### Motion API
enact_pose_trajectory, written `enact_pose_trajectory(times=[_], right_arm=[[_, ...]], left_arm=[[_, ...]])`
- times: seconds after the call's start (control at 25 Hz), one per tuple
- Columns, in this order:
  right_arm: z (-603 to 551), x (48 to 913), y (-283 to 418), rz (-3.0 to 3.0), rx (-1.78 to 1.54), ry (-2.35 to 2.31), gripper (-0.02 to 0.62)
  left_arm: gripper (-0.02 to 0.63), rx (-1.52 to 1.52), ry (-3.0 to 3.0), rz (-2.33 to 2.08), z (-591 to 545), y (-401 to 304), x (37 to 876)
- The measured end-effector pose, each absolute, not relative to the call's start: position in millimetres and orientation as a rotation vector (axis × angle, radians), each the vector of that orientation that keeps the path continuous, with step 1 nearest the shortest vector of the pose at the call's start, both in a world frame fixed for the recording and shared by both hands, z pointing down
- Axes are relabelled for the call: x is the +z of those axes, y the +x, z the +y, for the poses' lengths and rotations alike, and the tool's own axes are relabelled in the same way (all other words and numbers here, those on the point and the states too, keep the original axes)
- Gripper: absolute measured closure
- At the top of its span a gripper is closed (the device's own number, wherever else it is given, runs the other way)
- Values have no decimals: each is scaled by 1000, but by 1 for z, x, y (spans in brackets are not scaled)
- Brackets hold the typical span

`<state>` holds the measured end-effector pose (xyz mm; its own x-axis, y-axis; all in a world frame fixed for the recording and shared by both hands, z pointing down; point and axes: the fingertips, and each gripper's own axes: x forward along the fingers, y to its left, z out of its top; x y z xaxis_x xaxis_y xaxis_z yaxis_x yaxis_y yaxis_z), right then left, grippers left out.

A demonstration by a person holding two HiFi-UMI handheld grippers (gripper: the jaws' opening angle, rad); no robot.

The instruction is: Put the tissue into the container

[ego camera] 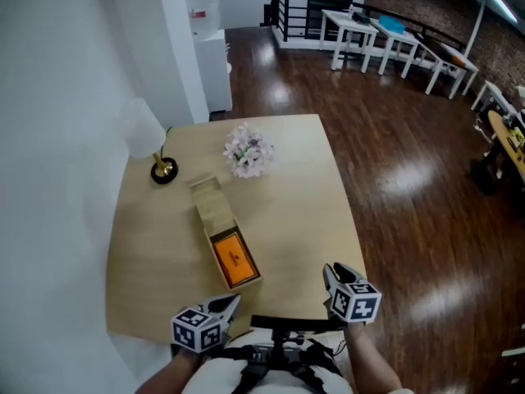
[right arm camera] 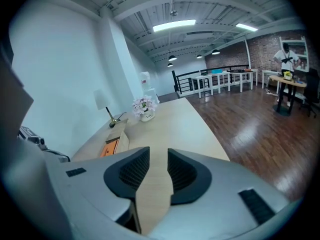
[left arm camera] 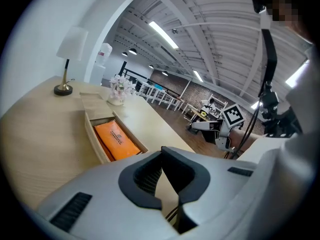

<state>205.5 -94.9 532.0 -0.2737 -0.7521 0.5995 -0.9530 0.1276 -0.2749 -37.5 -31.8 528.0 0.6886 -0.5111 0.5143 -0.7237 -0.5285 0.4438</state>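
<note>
Bench: pale wood, set against a white wall on its 9 o'clock side.
Container: long wooden box lying mid-bench, its lid slid toward 11 o'clock, leaving the near end open.
Tissue pack: orange, lying flat inside the container's open end, at the box's 5 o'clock end.
Left tongs: tips together, nothing between them; at the bench's near edge, at 7 o'clock from the container.
Right tongs: a little apart, only bare bench between them; near edge, at 4 o'clock from the container.
Lamp: at 10 o'clock from the container, by the wall.
Flowers: at 1 o'clock from the container.
</note>
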Motion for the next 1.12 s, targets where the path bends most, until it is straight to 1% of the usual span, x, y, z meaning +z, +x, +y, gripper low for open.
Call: enact_pose_trajectory(times=[0.2, 0.28, 0.4, 0.6, 1.12], right_arm=[[-81, 552, 214, -2049, 895, 1685, 559], [-77, 554, 213, -2047, 896, 1685, 571], [-74, 556, 208, -2046, 901, 1668, 609], [-69, 570, 198, -2054, 940, 1591, 609], [-69, 586, 166, -2053, 888, 1399, 607]], left_arm=[[607, 472, 2280, -906, -28, -28, 530], [607, 484, 2285, -900, -27, -26, 531], [607, 495, 2282, -901, -27, -25, 532], [607, 509, 2266, -911, -26, -29, 535], [607, 536, 2209, -930, -31, -43, 538]])
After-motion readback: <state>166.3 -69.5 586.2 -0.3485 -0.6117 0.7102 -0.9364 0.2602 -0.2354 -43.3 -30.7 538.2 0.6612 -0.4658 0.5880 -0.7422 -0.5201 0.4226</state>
